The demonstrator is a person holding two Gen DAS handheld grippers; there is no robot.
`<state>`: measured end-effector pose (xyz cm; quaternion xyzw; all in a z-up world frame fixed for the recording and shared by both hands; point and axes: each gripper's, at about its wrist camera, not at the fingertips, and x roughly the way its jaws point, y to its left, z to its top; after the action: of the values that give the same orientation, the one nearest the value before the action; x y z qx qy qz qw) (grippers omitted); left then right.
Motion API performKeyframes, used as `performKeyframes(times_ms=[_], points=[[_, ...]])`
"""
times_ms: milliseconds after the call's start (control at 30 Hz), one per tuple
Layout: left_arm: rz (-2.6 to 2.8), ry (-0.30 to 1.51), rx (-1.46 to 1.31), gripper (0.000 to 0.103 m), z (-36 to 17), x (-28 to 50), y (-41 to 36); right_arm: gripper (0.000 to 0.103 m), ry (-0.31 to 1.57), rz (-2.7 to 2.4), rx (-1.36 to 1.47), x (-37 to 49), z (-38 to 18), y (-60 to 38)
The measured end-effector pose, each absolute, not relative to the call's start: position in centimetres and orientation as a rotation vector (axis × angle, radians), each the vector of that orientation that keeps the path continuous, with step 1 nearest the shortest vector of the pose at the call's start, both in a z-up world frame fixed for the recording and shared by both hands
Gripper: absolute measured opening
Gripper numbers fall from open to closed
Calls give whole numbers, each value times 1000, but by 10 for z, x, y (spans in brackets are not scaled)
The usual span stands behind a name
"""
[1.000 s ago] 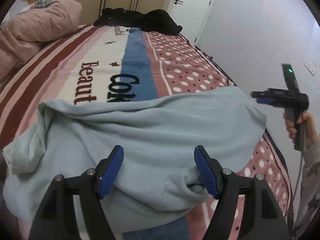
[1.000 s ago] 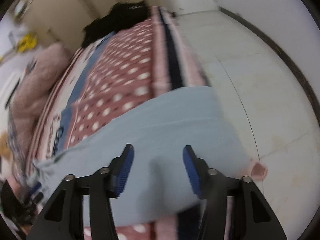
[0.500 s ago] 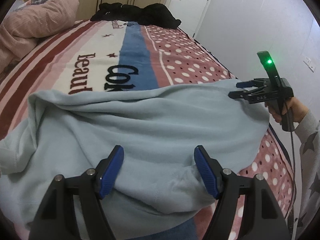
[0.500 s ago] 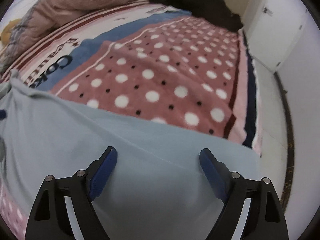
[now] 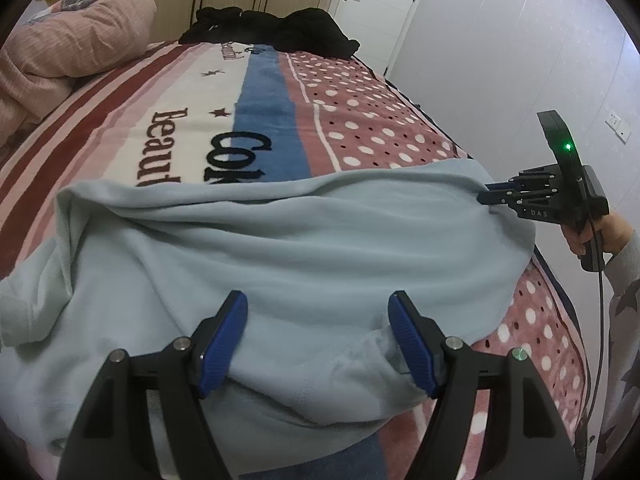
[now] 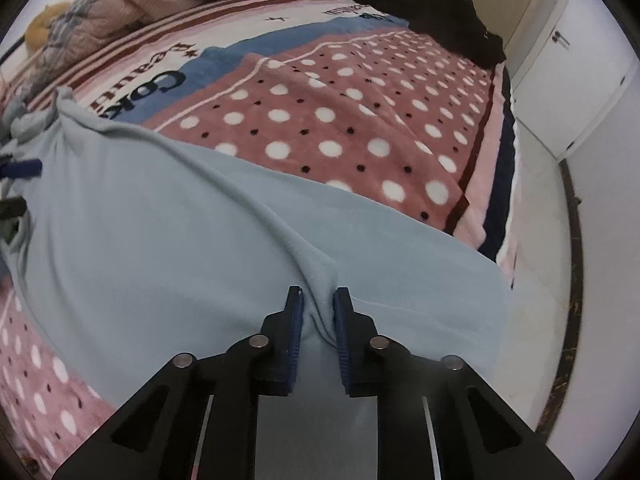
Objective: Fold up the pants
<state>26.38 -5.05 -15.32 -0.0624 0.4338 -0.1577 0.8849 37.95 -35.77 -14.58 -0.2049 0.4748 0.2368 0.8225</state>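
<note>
Right tongs [image 6: 318, 312] pinch a ridge of the pale blue fleece pants [image 5: 288, 264]; left tongs [image 5: 318, 338] hover wide open, empty. That shallow pinch could slip when lifted.

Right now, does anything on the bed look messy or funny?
Yes. The light blue pants lie rumpled, not flat, with a ridge of cloth pinched by the right gripper. A heap of black clothes sits unfolded at the bed's far end.

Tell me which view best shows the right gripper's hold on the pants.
The right wrist view: the right gripper pinches a ridge of the pants between its fingers. The left wrist view shows it small, side-on at the cloth's far edge.
</note>
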Motion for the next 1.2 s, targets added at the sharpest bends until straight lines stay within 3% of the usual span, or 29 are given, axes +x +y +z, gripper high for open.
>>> performKeyframes(times_ms=[233, 600, 833, 967, 1000, 1033, 1100, 1200], points=[[-329, 901, -133, 69, -152, 263, -50, 4, 1005, 508, -461, 368, -138, -356], [-329, 899, -135, 69, -152, 258, -46, 0, 842, 321, -417, 388, -118, -345], [-314, 900, -149, 69, -153, 250, -34, 0, 952, 329, -348, 416, -127, -334], [-298, 888, -187, 71, -146, 238, -18, 1, 957, 312, -170, 397, -121, -364], [-296, 880, -194, 72, -144, 235, -15, 11, 954, 298, -107, 387, -118, -378], [-293, 874, -201, 72, -142, 232, -12, 29, 950, 285, -41, 377, -116, -391], [-295, 867, -219, 73, -139, 227, -8, 46, 935, 265, 116, 351, -112, -424], [-301, 863, -242, 73, -136, 222, -5, 48, 931, 246, 362, 312, -116, -470]])
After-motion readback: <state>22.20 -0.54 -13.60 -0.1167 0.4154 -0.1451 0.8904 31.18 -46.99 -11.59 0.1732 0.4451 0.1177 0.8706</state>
